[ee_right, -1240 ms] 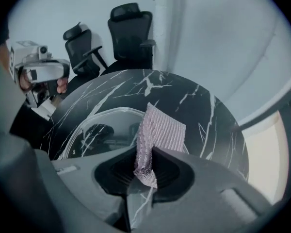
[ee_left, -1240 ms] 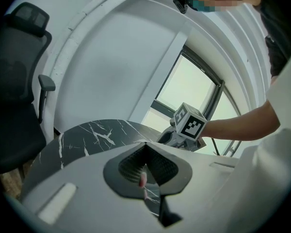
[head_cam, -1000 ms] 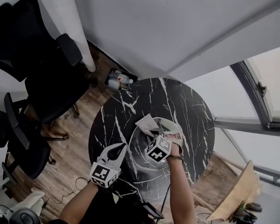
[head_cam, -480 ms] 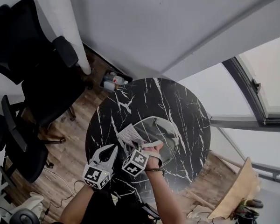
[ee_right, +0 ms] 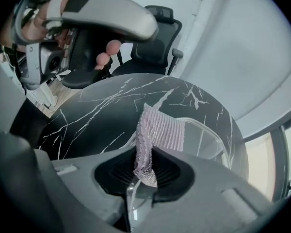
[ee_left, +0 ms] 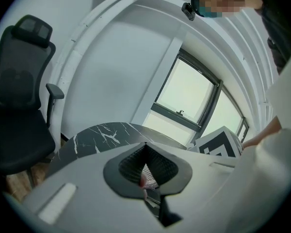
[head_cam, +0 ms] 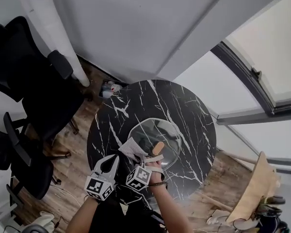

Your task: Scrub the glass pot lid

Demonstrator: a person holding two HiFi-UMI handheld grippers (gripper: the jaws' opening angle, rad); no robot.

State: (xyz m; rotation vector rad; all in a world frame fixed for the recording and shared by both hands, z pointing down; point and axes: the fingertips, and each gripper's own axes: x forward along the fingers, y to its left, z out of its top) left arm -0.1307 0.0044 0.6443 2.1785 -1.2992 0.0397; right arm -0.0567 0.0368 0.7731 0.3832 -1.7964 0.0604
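The glass pot lid [head_cam: 153,134] lies flat on the round black marble table [head_cam: 194,115], its tan knob [head_cam: 158,148] showing. My right gripper [head_cam: 141,158] is shut on a ribbed pinkish-white cloth [head_cam: 131,148], which hangs over the lid's near-left rim. In the right gripper view the cloth [ee_right: 157,127] rises from between the jaws of the right gripper [ee_right: 145,152], and the lid [ee_right: 211,135] lies just beyond. My left gripper [head_cam: 111,160] hovers at the table's near-left edge, beside the cloth, jaws together with nothing gripped. Past the left gripper [ee_left: 145,147] lies the tabletop [ee_left: 102,132].
Black office chairs [head_cam: 34,96] stand on the wood floor to the left. Some bottles [head_cam: 109,88] sit by the white wall behind the table. A slanted window [head_cam: 262,47] runs along the right. A wooden board [head_cam: 254,193] leans at lower right.
My right gripper has drawn the cloth from the lid's far-left part back to its near-left rim, uncovering the knob. The left gripper stayed beside it.
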